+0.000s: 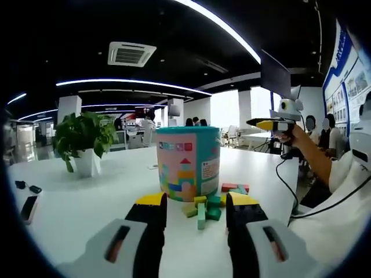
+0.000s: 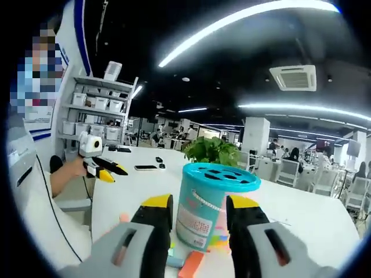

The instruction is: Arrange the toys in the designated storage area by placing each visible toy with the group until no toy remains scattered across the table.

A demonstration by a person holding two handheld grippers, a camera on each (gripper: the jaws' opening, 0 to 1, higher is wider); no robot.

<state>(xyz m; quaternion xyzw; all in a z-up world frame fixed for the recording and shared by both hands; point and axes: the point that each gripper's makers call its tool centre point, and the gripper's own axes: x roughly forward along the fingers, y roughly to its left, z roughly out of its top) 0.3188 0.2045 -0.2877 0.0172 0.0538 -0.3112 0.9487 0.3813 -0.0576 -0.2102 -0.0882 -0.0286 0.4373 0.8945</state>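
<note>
Between your left gripper [image 1: 196,209]'s parted, empty jaws lie small wooden blocks [image 1: 204,209] just before the tub [image 1: 188,162], light, stiff, smooth, so pinch one across flat faces; your right gripper [image 2: 199,211] gapes empty too.

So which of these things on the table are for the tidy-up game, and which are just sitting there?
For the tidying:
- toy bucket with the holed lid
- wooden blocks scattered at its foot
- left gripper and right gripper, both open

Just lying about:
- potted plant
- phone and small dark bits near the table edge
</note>
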